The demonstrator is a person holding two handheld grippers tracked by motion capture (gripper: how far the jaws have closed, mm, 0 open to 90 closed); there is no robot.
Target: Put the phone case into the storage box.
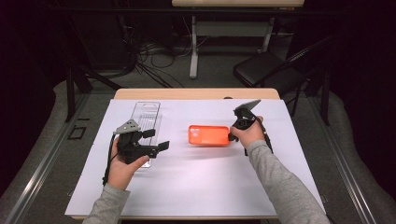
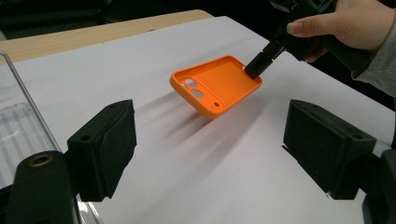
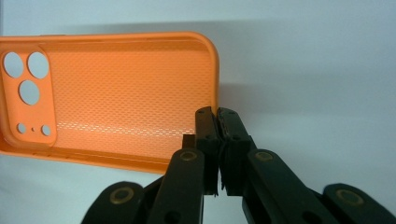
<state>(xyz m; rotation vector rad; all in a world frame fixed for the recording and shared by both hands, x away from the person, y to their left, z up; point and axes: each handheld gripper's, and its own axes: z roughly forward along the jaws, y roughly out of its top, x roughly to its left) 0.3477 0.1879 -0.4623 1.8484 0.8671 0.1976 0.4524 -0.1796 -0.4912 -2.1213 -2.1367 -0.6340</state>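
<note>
An orange phone case [image 1: 208, 135] hangs tilted just above the white sheet near the table's middle, its hollow inside up and its camera holes [image 3: 24, 77] toward the left. My right gripper [image 1: 230, 136] is shut on the case's right-hand rim [image 3: 215, 109], jaws pressed together over the edge. In the left gripper view the orange phone case [image 2: 215, 86] is lifted at its held end, casting a shadow below. My left gripper [image 1: 156, 140] is at the table's left, open, jaws wide apart with nothing between them, pointing toward the case.
A clear plastic package tray [image 1: 145, 115] lies at the back left of the white sheet [image 1: 196, 186], partly under my left hand. Beyond the table stand a black folding chair [image 1: 266, 67], cables on the floor and another table's legs.
</note>
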